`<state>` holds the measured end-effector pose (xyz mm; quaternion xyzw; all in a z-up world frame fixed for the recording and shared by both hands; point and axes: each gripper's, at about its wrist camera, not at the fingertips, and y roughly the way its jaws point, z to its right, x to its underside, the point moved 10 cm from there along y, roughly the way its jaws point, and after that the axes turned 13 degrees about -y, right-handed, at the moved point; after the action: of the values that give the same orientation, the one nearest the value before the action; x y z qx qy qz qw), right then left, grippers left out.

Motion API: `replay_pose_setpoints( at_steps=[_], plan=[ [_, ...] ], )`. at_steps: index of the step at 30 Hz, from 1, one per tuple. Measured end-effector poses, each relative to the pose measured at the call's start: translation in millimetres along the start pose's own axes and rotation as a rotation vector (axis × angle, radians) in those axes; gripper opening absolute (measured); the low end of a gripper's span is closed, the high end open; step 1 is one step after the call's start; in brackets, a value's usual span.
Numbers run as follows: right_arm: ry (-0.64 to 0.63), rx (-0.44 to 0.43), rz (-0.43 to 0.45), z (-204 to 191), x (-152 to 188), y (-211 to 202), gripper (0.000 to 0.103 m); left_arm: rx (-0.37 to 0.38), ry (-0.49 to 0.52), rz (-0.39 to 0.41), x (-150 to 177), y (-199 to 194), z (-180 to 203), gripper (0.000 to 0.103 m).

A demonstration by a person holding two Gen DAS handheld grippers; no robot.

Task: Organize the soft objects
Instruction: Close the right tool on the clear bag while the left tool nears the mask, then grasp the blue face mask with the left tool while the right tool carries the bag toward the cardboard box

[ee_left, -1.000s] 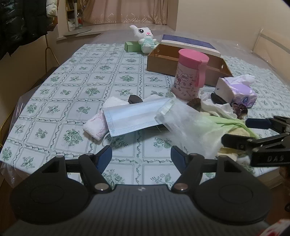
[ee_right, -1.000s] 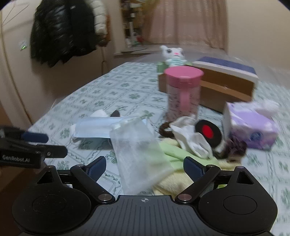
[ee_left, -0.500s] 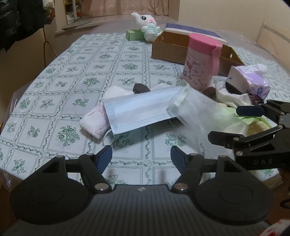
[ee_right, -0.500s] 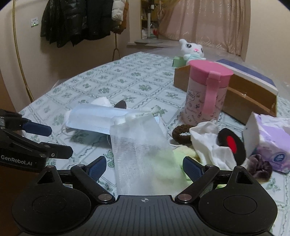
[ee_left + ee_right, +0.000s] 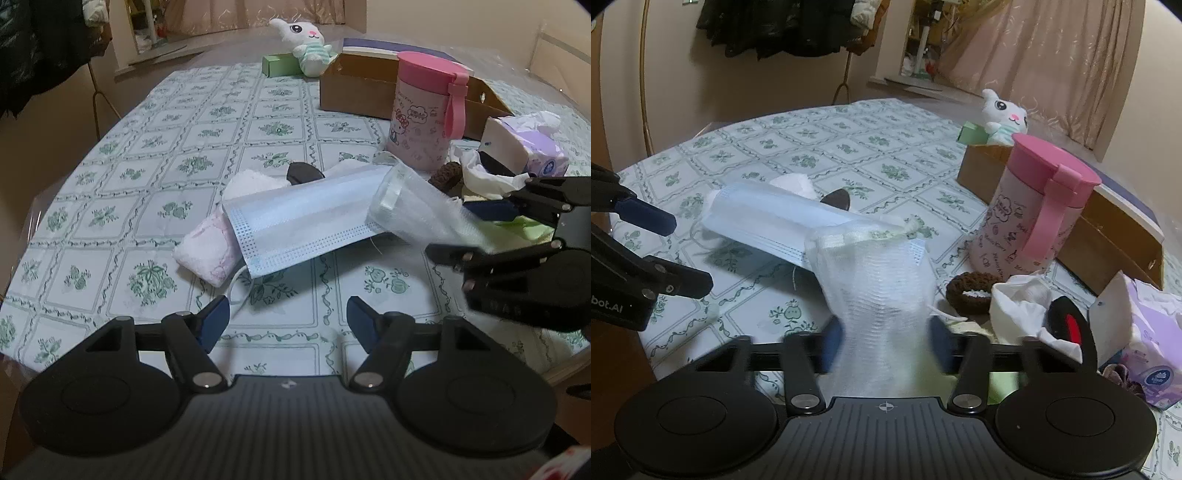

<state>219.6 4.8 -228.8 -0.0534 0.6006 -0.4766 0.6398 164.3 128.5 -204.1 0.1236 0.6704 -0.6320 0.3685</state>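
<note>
From the left wrist view, the left gripper (image 5: 288, 319) stands wide open above the tablecloth (image 5: 155, 155), nothing between its blue pads. The white mesh pouch (image 5: 417, 218) lies ahead and to the right of it, well apart from its fingers. The pouch's long axis runs from its banded open mouth at upper left down to the right, where its far end goes into the right gripper (image 5: 480, 229). That gripper comes in from the right edge, one blue-padded finger above the pouch and one black finger below. A blue face mask (image 5: 299, 225) lies flat just left of the pouch, its right end under the pouch's mouth and its left end over a pink folded cloth (image 5: 208, 251). A pink lidded cup (image 5: 424, 110) stands behind.

From the right wrist view, the mesh pouch (image 5: 871, 280) sits right between the right gripper's (image 5: 884, 345) fingers, rising away from the camera with its ribboned mouth at the far end, resting over the face mask (image 5: 768, 218). The jaws are closing, blurred, and press the pouch's narrowed lower part on both sides. The left gripper (image 5: 676, 254) shows at the left edge, its fingers spread and holding nothing.
</note>
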Motion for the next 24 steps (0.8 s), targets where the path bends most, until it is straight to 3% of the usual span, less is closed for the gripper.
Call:
replay_pose_setpoints(
  at_steps=[1, 3, 6, 13, 17, 24],
  plan=[
    [0.004, 0.005, 0.001, 3, 1, 0, 0.023, -0.002, 0.006, 0.004, -1, 0, 0, 0.068],
    [0.018, 0.016, 0.012, 8, 1, -5, 0.011, -0.009, 0.021, 0.012, -2, -1, 1, 0.067],
    [0.060, 0.024, 0.049, 18, -2, -17, 0.004, -0.019, 0.050, 0.027, -4, -2, 3, 0.067],
    [0.142, 0.068, 0.089, 45, -3, -46, 0.003, -0.044, 0.147, 0.068, -10, 2, 13, 0.066],
    [0.195, 0.081, 0.084, 57, 6, -59, 0.003, -0.101, 0.271, 0.126, -13, 9, 22, 0.066],
    [0.242, 0.091, 0.064, 63, 23, -71, 0.003, -0.179, 0.466, 0.181, -12, 30, 31, 0.051]
  ],
)
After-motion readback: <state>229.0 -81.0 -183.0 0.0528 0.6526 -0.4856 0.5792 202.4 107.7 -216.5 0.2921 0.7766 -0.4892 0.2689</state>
